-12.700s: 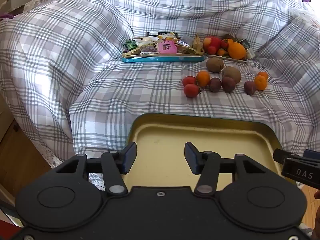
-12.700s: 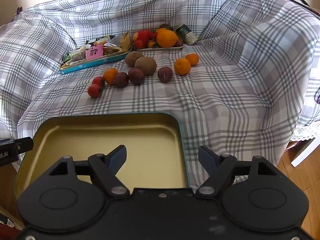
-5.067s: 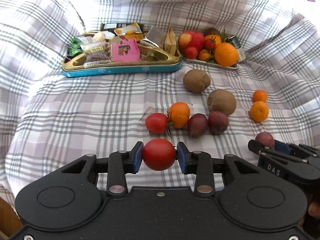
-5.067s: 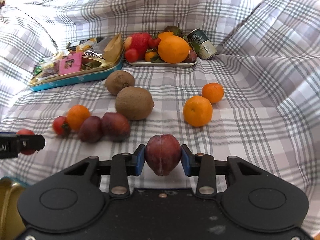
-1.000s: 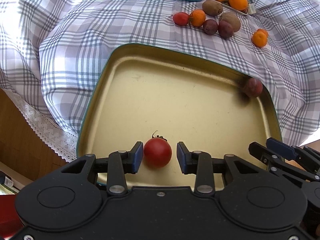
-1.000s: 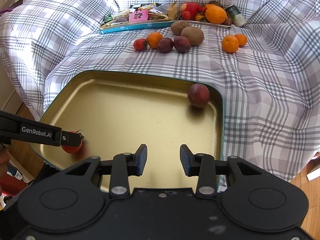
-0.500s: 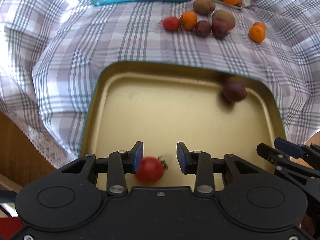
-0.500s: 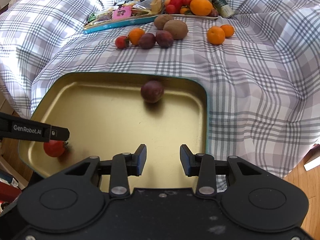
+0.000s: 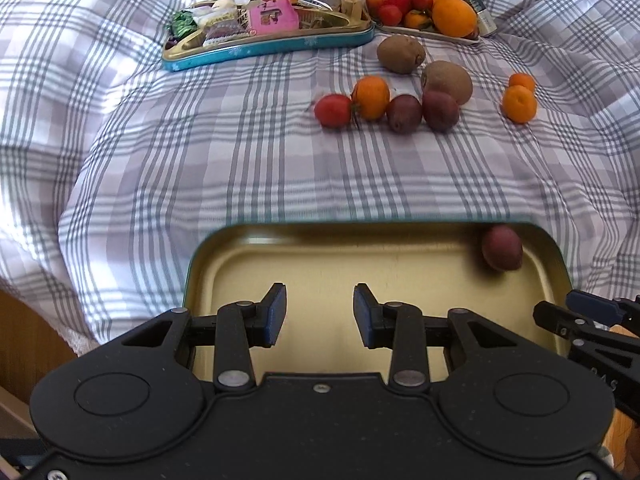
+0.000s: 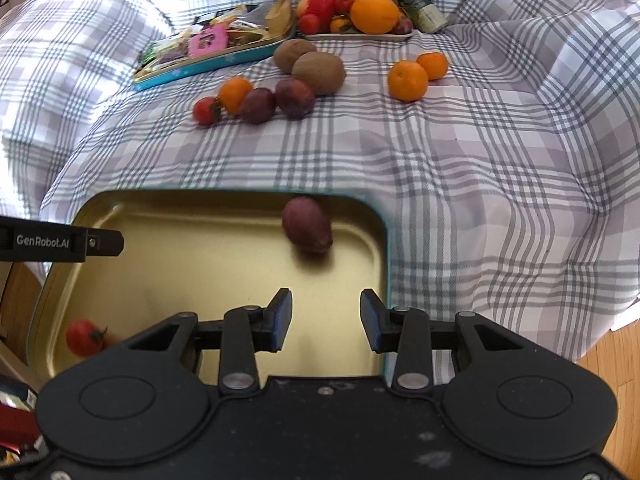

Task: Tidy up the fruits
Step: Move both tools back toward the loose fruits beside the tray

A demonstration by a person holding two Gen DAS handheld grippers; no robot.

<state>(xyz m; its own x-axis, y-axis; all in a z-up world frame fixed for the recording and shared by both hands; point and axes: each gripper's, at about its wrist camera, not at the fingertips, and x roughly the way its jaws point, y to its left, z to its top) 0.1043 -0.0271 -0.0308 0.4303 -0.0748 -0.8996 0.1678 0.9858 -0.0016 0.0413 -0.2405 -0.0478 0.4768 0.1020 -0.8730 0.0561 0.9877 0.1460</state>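
A gold tray (image 9: 328,264) (image 10: 192,264) lies at the near edge of the plaid cloth. A dark plum (image 9: 502,247) (image 10: 307,224) sits at its far right side. A red tomato (image 10: 83,337) lies in its near left corner, hidden in the left wrist view. My left gripper (image 9: 320,315) is open and empty over the tray. My right gripper (image 10: 326,319) is open and empty over the tray's right part. Loose on the cloth are a tomato (image 9: 333,110), an orange (image 9: 370,97), two plums (image 9: 404,113), two kiwis (image 9: 446,81) and two small oranges (image 9: 519,103).
A blue-rimmed tin of snack packets (image 9: 264,28) (image 10: 208,46) and a plate of fruit (image 9: 428,8) (image 10: 356,10) with a can (image 10: 424,10) stand at the back. The cloth rises in folds at left and right. Wooden floor (image 10: 612,356) shows past the right edge.
Both grippers have pulled back and tilted up since half a second ago. The released tomato has rolled to the tray's near left corner. The plum has shifted a little inside the tray.
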